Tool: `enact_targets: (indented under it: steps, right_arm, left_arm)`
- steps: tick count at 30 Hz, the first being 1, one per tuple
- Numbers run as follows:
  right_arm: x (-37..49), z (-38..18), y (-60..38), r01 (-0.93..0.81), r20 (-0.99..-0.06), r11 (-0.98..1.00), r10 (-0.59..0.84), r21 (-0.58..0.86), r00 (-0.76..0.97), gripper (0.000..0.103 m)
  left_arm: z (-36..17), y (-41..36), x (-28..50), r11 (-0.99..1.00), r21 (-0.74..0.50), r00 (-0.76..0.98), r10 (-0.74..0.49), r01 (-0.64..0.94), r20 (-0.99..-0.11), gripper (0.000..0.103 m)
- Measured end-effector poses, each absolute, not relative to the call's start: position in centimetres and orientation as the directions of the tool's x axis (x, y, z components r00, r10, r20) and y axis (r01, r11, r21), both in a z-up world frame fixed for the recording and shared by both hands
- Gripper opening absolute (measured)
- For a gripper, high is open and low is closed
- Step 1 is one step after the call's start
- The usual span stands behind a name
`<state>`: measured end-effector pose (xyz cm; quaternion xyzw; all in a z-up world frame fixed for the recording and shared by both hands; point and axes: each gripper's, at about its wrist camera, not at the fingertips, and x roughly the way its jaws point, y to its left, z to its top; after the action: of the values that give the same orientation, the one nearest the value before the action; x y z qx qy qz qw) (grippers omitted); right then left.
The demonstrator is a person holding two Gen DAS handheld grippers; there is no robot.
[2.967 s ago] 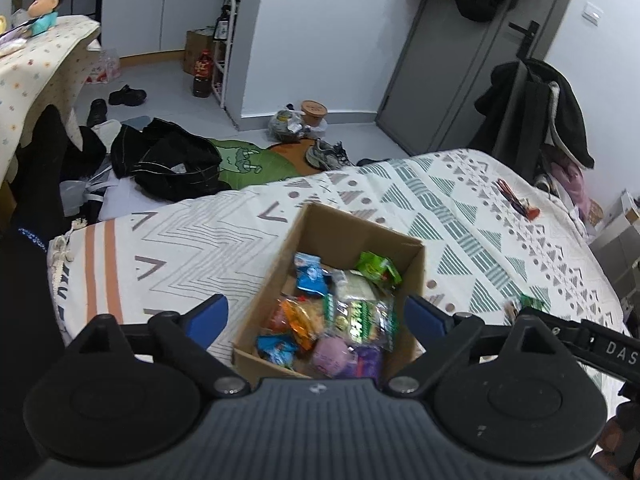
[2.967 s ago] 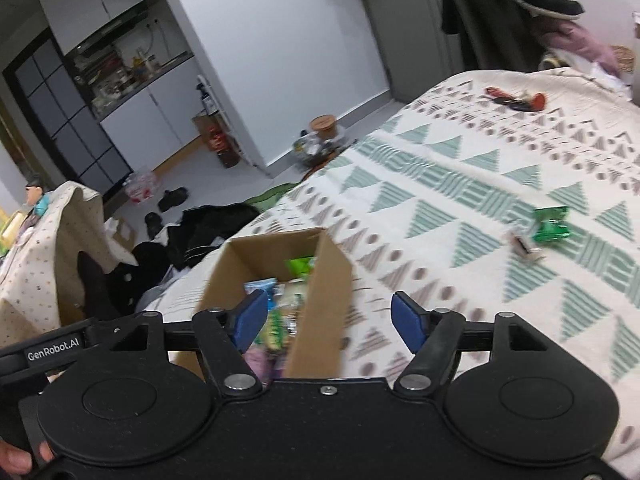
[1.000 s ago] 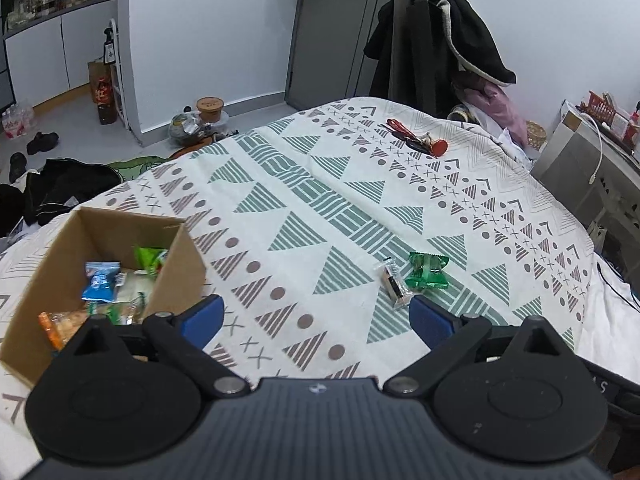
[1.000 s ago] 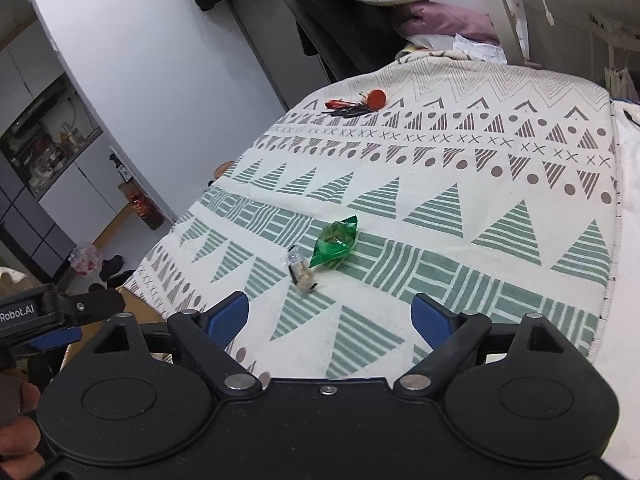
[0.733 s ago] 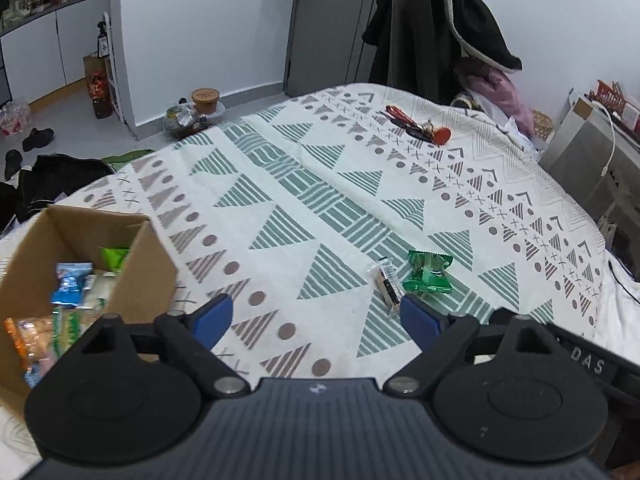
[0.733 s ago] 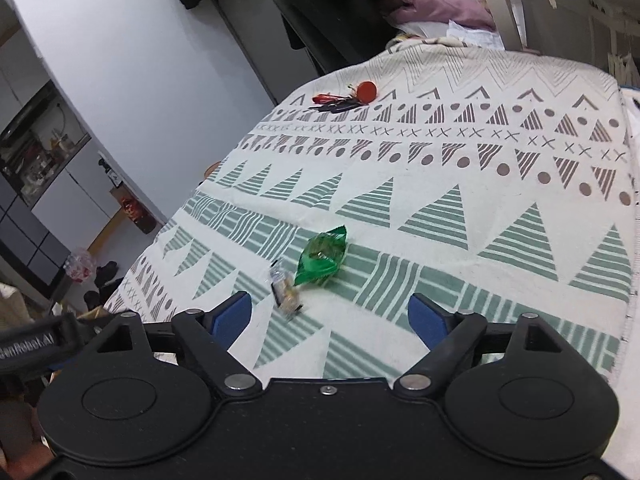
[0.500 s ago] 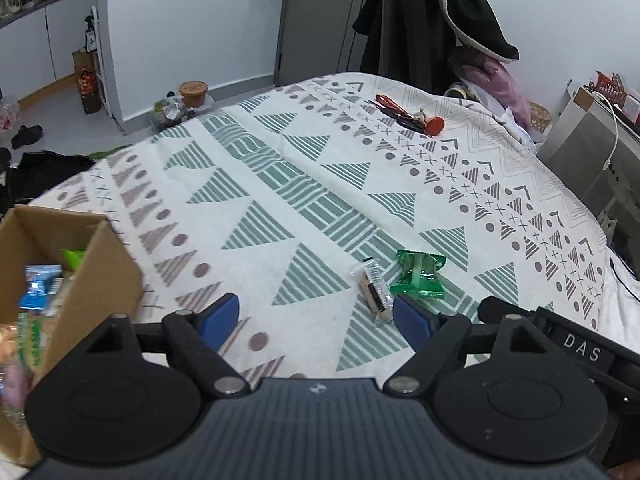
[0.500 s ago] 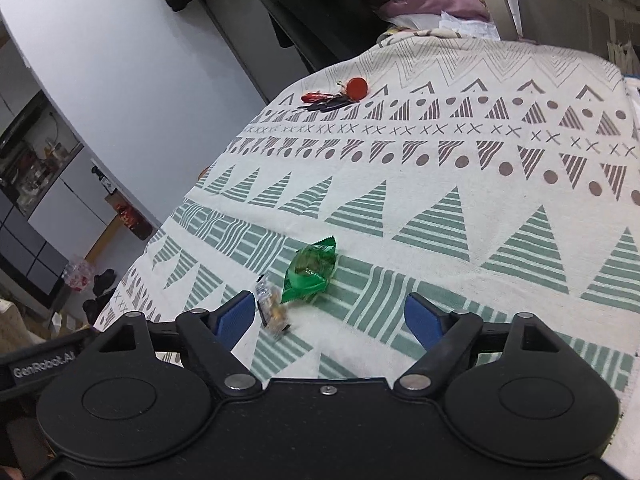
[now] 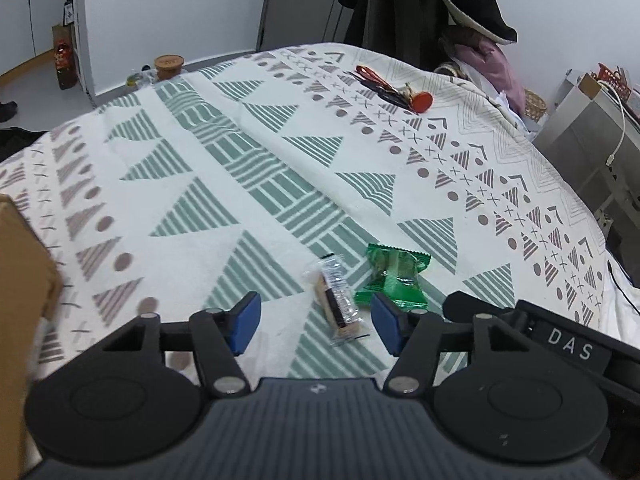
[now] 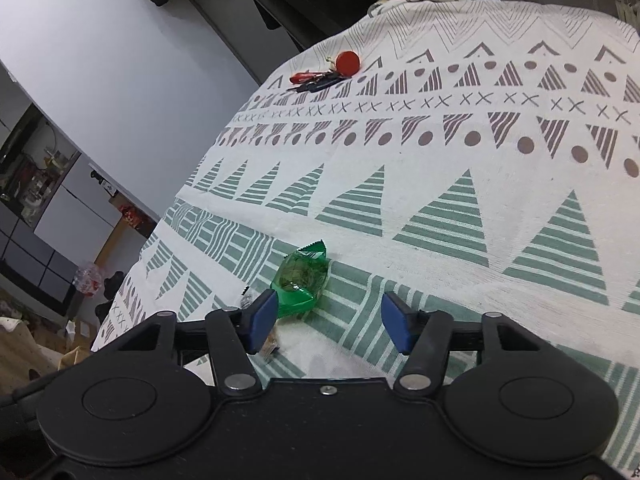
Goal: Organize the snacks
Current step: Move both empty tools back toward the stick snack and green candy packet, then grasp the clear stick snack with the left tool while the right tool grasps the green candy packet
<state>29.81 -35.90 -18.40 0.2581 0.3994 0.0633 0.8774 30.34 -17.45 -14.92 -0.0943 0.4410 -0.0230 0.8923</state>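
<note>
Left gripper [image 9: 316, 322]: jaws spread wide, empty, blue pads matte, poised over the woven bedspread [image 9: 248, 184] printed with green striped triangles and mauve dots. Between its pads lies a clear crinkled wrapper [image 9: 335, 298] holding a tan-and-dark bar, elongated, pointing toward 11 o'clock. Just beside it, at 2 o'clock, sits a glossy green snack packet [image 9: 394, 278], pillow-shaped with serrated ends. A brown cardboard box [image 9: 20, 280] wall shows at 9 o'clock.

Right gripper [image 10: 329, 322]: likewise released, holding nothing. The green snack packet [image 10: 302, 282] lies at 11 o'clock, near its left pad. A red disc with dark keys [image 10: 328, 70] rests well apart at 12 o'clock.
</note>
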Motion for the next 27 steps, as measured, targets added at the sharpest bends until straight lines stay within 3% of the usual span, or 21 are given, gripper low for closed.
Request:
enact_targets:
  steps: [8, 13, 21, 27]
  right_arm:
    - [31.2, -19.4, -35.7, 0.095, -0.678, 0.853, 0.335, 0.513, 0.655, 0.053]
    - [32.2, -20.0, -35.5, 0.094, -0.684, 0.852, 0.341, 0.514, 0.645, 0.053]
    - [33.5, -20.1, -34.2, 0.057, -0.678, 0.868, 0.343, 0.494, 0.651, 0.053]
    - [34.2, -20.1, -33.3, 0.031, -0.677, 0.88, 0.342, 0.475, 0.651, 0.063]
  left_arm:
    - [-17.6, -18.1, 32.4, 0.974, -0.222, 0.574, -0.154, -0.05, -0.804, 0.041]
    - [-18.9, -18.2, 33.0, 0.975, -0.213, 0.557, -0.145, -0.059, -0.818, 0.018]
    - [-18.3, -16.5, 32.8, 0.973, -0.215, 0.574, -0.128, -0.085, -0.809, 0.018]
    - [-17.9, -15.0, 32.9, 0.974, -0.2, 0.584, -0.099, -0.11, -0.806, 0.018]
